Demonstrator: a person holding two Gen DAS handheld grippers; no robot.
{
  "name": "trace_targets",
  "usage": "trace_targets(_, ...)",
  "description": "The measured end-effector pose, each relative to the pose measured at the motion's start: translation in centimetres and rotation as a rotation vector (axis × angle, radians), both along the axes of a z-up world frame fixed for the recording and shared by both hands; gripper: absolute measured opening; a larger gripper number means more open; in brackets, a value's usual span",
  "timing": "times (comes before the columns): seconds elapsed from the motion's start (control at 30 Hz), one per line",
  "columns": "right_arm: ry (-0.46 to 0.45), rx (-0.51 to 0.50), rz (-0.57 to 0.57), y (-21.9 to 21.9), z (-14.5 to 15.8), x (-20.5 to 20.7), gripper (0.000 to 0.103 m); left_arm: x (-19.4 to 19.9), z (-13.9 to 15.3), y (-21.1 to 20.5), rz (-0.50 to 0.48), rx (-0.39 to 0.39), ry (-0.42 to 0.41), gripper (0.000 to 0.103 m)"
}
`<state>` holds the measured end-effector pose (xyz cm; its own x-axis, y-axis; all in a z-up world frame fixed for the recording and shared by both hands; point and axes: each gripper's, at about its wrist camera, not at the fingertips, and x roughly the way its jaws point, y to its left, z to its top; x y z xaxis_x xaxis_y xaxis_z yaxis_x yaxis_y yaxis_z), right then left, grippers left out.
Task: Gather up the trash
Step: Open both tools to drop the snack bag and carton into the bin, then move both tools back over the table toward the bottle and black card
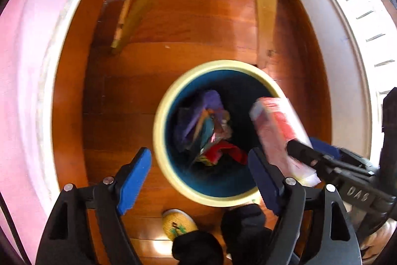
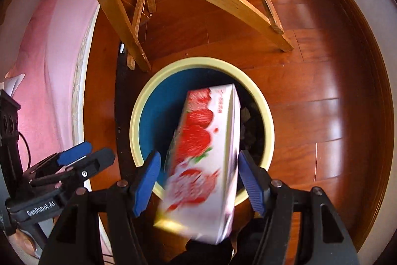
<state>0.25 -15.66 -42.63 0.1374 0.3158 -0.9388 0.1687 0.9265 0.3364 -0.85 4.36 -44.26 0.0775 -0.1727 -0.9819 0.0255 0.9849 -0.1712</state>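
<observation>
Two views, left wrist first: the left gripper (image 1: 198,175) hangs wide and empty over the bin (image 1: 215,132), already holding wrappers. Right wrist: the right gripper (image 2: 198,178) stands wide, pads clear of the blurred strawberry carton (image 2: 206,160), which tilts above the bin's near rim (it could clip that rim and land on the floor (image 2: 310,91)).

Left gripper (image 1: 198,180): jaws spread wide, nothing between them. Right gripper (image 2: 199,180): jaws parted, pads not visibly touching anything.
</observation>
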Motion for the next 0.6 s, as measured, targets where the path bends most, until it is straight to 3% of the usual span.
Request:
trace_targets(0.4, -0.021, -0.036, 0.020, 1.9, 0.6, -0.1, 0.070, -0.3, 2.0, 2.1, 0.019, 0.057, -0.044, 0.079)
trace_targets(0.6, -0.029, -0.047, 0.014, 2.0, 3.2, -0.9, 0.070, -0.6, 3.6, 2.2, 0.016, 0.074, -0.039, 0.079)
